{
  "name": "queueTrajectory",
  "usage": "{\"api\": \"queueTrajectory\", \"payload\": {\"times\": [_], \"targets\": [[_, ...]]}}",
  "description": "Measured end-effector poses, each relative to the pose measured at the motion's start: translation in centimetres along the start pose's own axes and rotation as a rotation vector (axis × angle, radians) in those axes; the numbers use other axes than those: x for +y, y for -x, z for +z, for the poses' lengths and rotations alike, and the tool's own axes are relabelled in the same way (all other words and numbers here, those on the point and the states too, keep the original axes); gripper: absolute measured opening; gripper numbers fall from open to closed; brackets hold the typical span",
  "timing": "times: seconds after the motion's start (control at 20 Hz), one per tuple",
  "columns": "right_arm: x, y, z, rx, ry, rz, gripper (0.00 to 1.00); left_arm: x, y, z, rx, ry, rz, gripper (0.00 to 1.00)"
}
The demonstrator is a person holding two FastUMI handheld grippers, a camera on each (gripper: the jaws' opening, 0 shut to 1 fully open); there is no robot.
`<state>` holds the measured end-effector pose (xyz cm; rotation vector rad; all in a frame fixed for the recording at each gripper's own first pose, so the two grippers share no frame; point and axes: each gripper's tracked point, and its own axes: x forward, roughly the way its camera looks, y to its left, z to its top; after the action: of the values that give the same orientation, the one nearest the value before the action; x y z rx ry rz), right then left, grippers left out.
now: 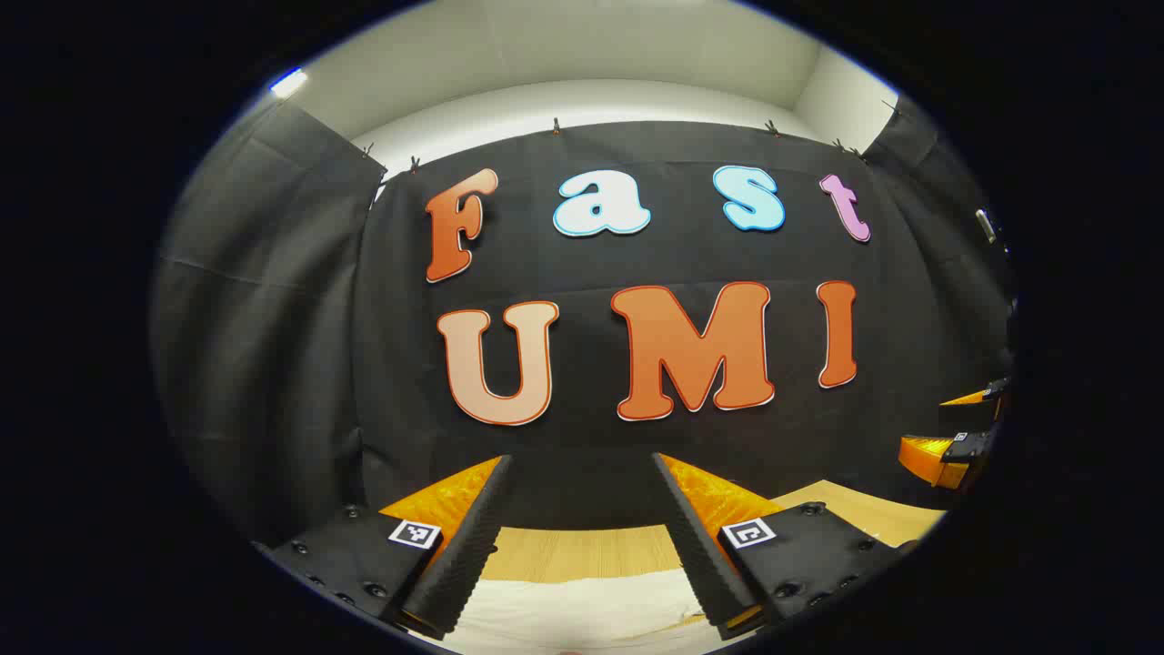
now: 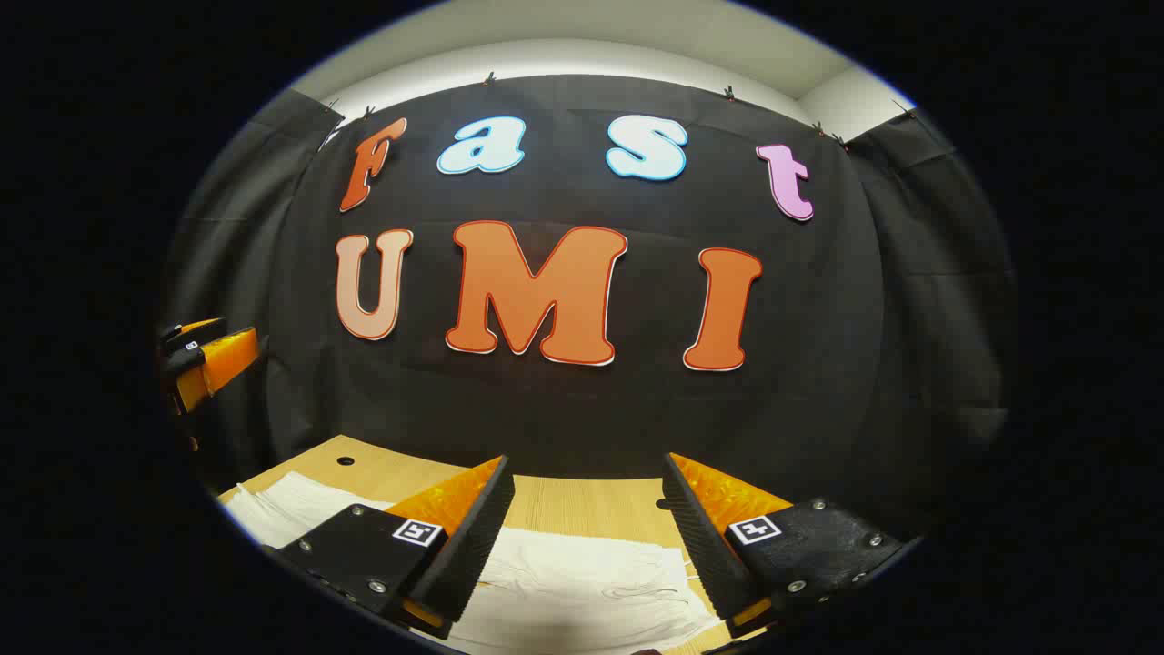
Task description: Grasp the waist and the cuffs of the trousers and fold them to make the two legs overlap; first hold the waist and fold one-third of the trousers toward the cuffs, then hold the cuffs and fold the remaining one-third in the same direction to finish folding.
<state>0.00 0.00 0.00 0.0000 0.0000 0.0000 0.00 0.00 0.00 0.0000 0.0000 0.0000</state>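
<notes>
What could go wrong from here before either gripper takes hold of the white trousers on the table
1. Both grippers, left and right, are open and hold nothing above the trousers; the waist and cuffs lie out of frame, so a grasp may land mid-fabric.
2. The cloth shows wrinkles, so the fingers may pinch just one layer and the legs may not overlap.
3. The trousers lie close to the wooden table edge, so a pull could drag them off.

Black cloth wall (image 1: 637, 446), pale ceiling (image 1: 564, 45), corner ceiling light (image 1: 288, 83), light wooden table (image 2: 582, 505)
</notes>
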Motion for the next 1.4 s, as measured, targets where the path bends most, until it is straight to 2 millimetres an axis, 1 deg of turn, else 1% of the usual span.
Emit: {"api": "queueTrajectory", "payload": {"times": [0.15, 0.35, 0.55, 0.65, 0.75, 0.85, 0.95, 1.1, 1.15, 1.25, 1.35, 1.4], "targets": [[-0.6, 0.3, -0.4, 0.012, -0.003, -0.013, 0.99, -0.2, 0.3, -0.2, 0.008, 0.002, -0.006, 0.97], [-1.5, 0.8, -1.0, 0.031, -0.011, -0.029, 0.99, 0.0, 0.6, -0.4, 0.015, -0.005, 0.002, 0.97], [-1.9, 0.8, -1.4, 0.043, -0.006, -0.032, 0.99, -0.3, 0.8, -1.0, 0.020, -0.018, -0.007, 0.97], [-1.8, 0.6, -2.8, 0.086, -0.033, -0.023, 0.99, -0.1, 0.7, -2.1, 0.044, -0.036, -0.005, 0.96], [-2.4, 0.6, -4.1, 0.129, -0.063, -0.033, 0.99, 0.2, 0.8, -3.1, 0.076, -0.029, -0.003, 0.99], [-3.0, 0.3, -5.3, 0.166, -0.082, -0.045, 0.99, 0.5, 0.9, -4.3, 0.114, -0.006, 0.000, 0.99], [-3.9, 0.2, -6.5, 0.204, -0.095, -0.060, 0.99, 1.3, 0.8, -5.8, 0.161, 0.007, 0.019, 1.00], [-5.3, -0.1, -8.2, 0.251, -0.103, -0.085, 0.99, 2.9, 1.6, -7.9, 0.226, 0.017, 0.065, 1.00], [-5.7, -0.3, -8.8, 0.268, -0.108, -0.089, 0.99, 3.4, 1.7, -8.3, 0.243, 0.022, 0.080, 1.00], [-6.3, -0.6, -9.9, 0.299, -0.119, -0.090, 0.99, 4.5, 2.2, -9.7, 0.279, 0.019, 0.113, 0.99], [-6.6, -0.9, -11.1, 0.338, -0.140, -0.083, 0.99, 6.0, 2.6, -11.2, 0.338, -0.001, 0.162, 1.00], [-6.9, -1.0, -11.8, 0.359, -0.152, -0.082, 0.98, 6.3, 2.9, -11.9, 0.364, 0.002, 0.177, 0.99]]}}
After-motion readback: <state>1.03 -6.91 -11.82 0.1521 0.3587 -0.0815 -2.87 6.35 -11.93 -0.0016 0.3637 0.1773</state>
